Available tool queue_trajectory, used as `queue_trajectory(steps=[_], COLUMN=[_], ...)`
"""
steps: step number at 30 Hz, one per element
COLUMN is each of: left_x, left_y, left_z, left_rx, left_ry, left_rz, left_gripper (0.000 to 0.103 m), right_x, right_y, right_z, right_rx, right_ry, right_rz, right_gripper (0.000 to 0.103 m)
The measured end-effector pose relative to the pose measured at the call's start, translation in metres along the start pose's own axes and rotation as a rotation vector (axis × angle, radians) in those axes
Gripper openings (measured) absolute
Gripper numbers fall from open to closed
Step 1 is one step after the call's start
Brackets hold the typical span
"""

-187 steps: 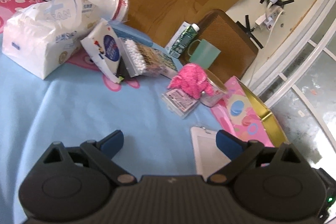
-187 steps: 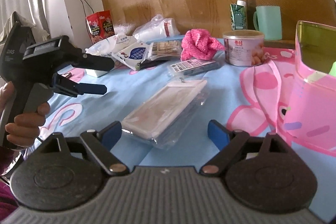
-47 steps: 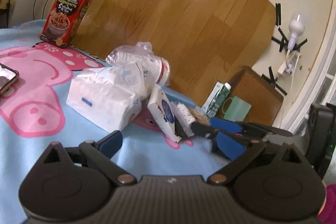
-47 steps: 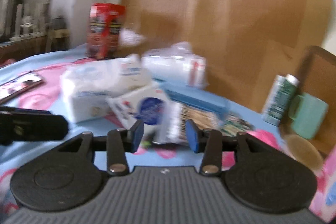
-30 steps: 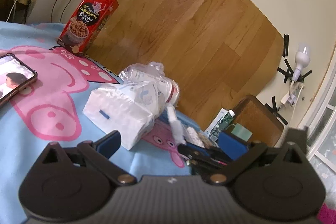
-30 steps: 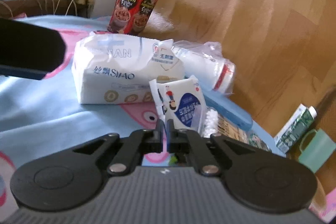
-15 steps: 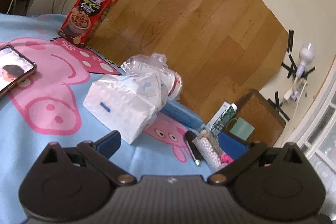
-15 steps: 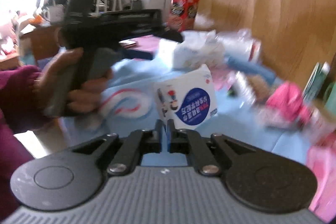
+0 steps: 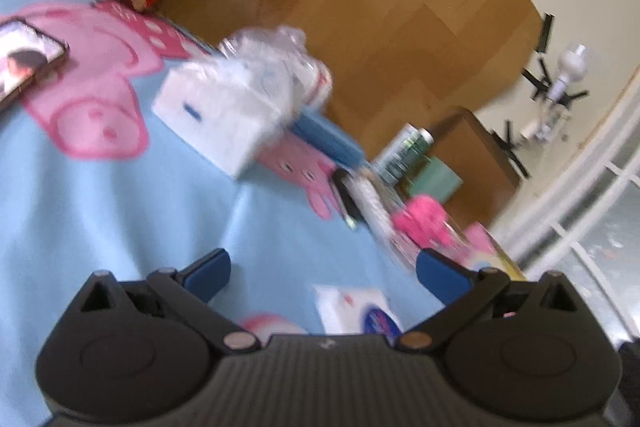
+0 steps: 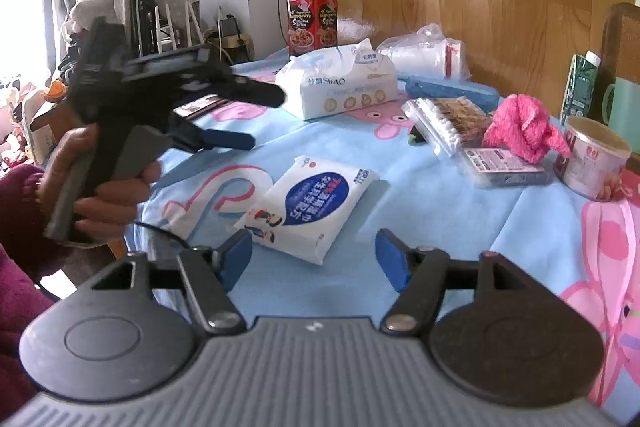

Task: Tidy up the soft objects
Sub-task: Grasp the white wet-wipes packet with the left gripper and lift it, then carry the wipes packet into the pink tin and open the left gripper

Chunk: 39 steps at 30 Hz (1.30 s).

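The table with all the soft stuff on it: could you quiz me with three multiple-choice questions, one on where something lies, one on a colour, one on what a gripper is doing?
1. Where does the small tissue pack with the blue oval lie?
A. flat on the blue cloth, just ahead of the right gripper
B. on top of the big white tissue pack
C. inside the mint mug

2. What colour is the fluffy cloth by the tin can?
A. green
B. pink
C. white

3. How does the right gripper stand?
A. shut on the small pack
B. shut on nothing
C. open, holding nothing

Answers: 1 A, the pack rests on the cloth in front of the fingertips. 2 B, it is bright pink. 3 C, the jaws have just been opening, and the pack lies beyond the pads, untouched.
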<state>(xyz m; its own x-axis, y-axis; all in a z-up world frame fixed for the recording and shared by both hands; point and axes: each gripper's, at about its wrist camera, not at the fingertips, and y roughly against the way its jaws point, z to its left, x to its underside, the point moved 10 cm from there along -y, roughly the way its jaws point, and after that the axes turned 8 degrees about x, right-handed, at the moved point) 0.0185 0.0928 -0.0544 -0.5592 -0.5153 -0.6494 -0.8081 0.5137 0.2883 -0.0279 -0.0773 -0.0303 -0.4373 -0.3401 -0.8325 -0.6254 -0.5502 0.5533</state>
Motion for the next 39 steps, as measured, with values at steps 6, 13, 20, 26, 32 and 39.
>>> queue_trajectory(steps=[6, 13, 20, 26, 32, 39], left_x=[0.022, 0.042, 0.042, 0.036, 0.029, 0.03], left_y=[-0.007, -0.039, -0.051, -0.06, -0.076, -0.111], left_z=[-0.018, -0.04, -0.05, -0.077, -0.115, -0.183], left_rx=[0.108, 0.106, 0.092, 0.11, 0.149, 0.225], left_ry=[0.064, -0.01, -0.045, -0.123, -0.199, -0.334], left_rz=[0.117, 0.203, 0.229, 0.222, 0.225, 0.245], left_gripper=[0.103, 0.102, 0.102, 0.102, 0.102, 0.102], right_x=[0.005, 0.002, -0.003, -0.014, -0.027, -0.039], right_y=[-0.012, -0.038, -0.036, -0.013, 0.01, 0.051], right_z=[-0.001, 0.007, 0.008, -0.001, -0.024, -0.064], right_rx=[-0.006, -0.017, 0.04, 0.114, 0.183, 0.324], right_ry=[0.019, 0.064, 0.068, 0.075, 0.038, 0.027], right_rz=[0.026, 0.028, -0.028, -0.115, -0.192, -0.307], right_gripper=[0.079, 0.076, 0.065, 0.065, 0.065, 0.065])
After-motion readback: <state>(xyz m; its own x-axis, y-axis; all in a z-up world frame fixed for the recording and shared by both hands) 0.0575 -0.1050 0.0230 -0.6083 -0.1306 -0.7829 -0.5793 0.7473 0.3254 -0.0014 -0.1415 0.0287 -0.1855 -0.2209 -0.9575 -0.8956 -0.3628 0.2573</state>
